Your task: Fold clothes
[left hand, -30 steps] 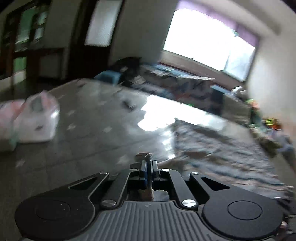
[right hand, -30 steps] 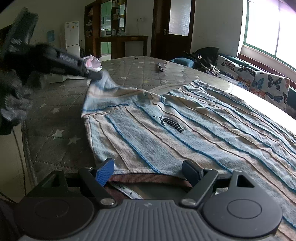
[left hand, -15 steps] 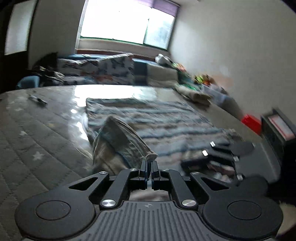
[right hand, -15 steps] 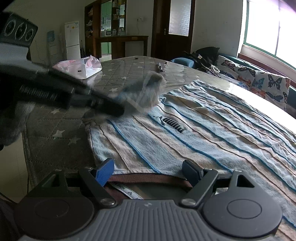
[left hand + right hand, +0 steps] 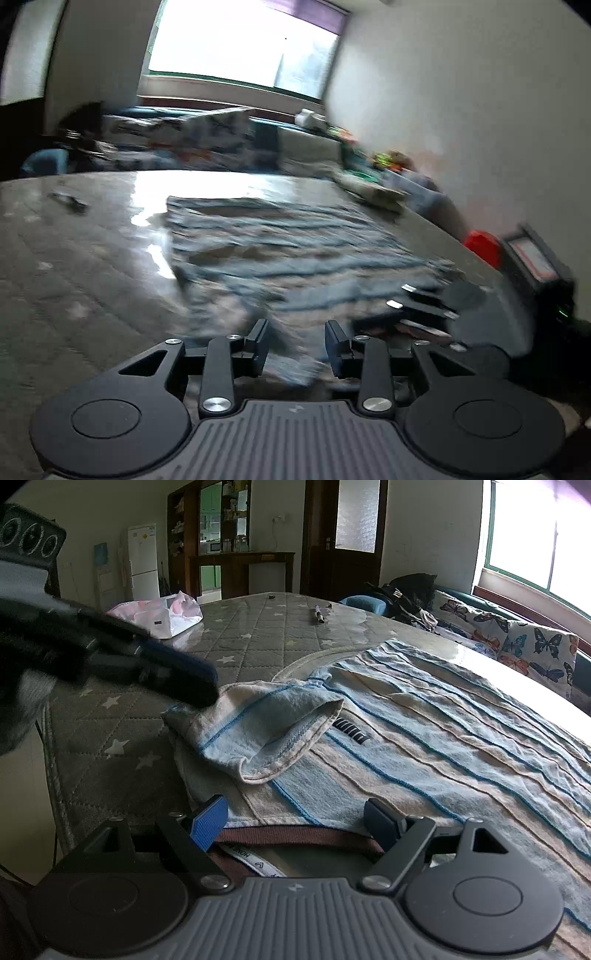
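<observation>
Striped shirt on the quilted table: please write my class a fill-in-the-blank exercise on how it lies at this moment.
1. The striped shirt lies on a grey quilted table cover printed with white ____.
2. The shirt's ____ is folded inward over its chest.
3. The right gripper hovers with jaws open at the shirt's brown ____.
4. The left gripper has just been opening; its jaws are ____.

Missing words: stars; sleeve; collar; open

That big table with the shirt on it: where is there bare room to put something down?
The quilted table is bare between the striped shirt and the plastic bag, apart from a pen farther back. The near edge is crowded by the folded sleeve and both grippers.
</observation>
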`<action>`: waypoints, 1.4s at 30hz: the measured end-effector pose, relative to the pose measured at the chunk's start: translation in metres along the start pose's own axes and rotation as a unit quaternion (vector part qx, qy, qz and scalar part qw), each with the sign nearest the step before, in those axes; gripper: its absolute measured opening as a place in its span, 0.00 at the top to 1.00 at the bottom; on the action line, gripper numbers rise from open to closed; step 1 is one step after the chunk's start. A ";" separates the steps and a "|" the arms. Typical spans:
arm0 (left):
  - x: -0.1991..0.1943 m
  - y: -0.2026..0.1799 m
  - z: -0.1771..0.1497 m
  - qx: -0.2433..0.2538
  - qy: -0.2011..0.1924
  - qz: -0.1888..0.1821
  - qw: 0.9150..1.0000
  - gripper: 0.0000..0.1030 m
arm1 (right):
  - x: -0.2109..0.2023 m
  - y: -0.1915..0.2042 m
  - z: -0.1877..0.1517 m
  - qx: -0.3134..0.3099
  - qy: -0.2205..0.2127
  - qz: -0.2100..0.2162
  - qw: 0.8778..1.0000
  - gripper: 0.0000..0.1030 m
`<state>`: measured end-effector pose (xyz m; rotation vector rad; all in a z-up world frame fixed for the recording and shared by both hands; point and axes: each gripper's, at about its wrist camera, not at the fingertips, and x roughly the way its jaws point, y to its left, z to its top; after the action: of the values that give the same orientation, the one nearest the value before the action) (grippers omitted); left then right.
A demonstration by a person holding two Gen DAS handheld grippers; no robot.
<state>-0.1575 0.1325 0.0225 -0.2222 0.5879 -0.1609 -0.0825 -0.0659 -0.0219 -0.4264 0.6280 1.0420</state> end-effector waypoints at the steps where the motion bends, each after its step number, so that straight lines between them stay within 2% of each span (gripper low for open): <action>1: 0.001 0.007 0.001 -0.013 0.001 0.014 1.000 0.67 | 0.000 0.000 0.000 0.001 0.000 0.000 1.000 0.19; 3: 0.003 0.020 0.002 -0.040 0.004 0.038 0.998 0.69 | -0.001 -0.001 0.001 0.005 0.000 0.002 1.000 0.20; 4: 0.005 0.025 0.000 -0.047 0.011 0.046 0.998 0.75 | -0.002 -0.002 0.002 0.007 -0.001 0.002 1.000 0.20; 7: 0.011 0.033 -0.007 -0.045 0.034 0.064 0.996 0.78 | -0.006 -0.007 0.005 0.025 -0.004 0.013 1.000 0.23; 9: 0.014 0.030 -0.012 -0.025 0.047 0.064 0.997 0.80 | -0.010 -0.010 0.009 0.035 -0.007 0.020 0.999 0.26; 13: 0.016 0.018 -0.020 0.035 0.061 0.080 0.994 0.79 | -0.012 -0.012 0.017 0.046 -0.009 0.037 0.998 0.44; 20: 0.009 0.021 -0.009 0.022 0.032 0.087 0.995 0.78 | 0.001 -0.001 0.028 0.042 0.000 0.076 0.996 0.63; 23: 0.010 0.021 -0.006 0.024 0.029 0.084 0.996 0.78 | 0.009 0.002 0.029 0.042 0.006 0.081 0.996 0.70; 24: 0.010 0.020 -0.006 0.026 0.029 0.083 0.996 0.78 | 0.012 0.003 0.029 0.045 0.009 0.083 0.995 0.77; 26: 0.011 0.020 -0.006 0.026 0.029 0.081 0.996 0.78 | 0.017 0.004 0.030 0.050 0.014 0.086 0.995 0.83; 27: 0.012 0.020 -0.005 0.027 0.028 0.081 0.996 0.78 | 0.019 0.005 0.030 0.051 0.017 0.085 0.995 0.89; 30: 0.015 0.019 -0.001 0.029 0.023 0.081 0.996 0.78 | 0.018 0.008 0.029 0.046 0.014 0.078 0.996 0.96; 35: 0.022 0.018 0.008 0.040 0.017 0.083 0.996 0.78 | -0.010 0.010 0.035 0.040 -0.034 0.062 0.997 0.98; 39: 0.036 0.016 0.014 0.052 0.020 0.079 0.995 0.78 | -0.010 0.017 0.029 0.020 -0.024 0.050 0.998 0.97; 42: 0.050 0.016 0.013 0.058 0.035 0.064 0.996 0.78 | -0.009 0.017 0.024 0.023 -0.018 0.047 0.998 0.92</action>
<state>-0.1073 0.1389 0.0028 -0.0657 0.6587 -0.0782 -0.0940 -0.0498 0.0018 -0.3408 0.6426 1.1196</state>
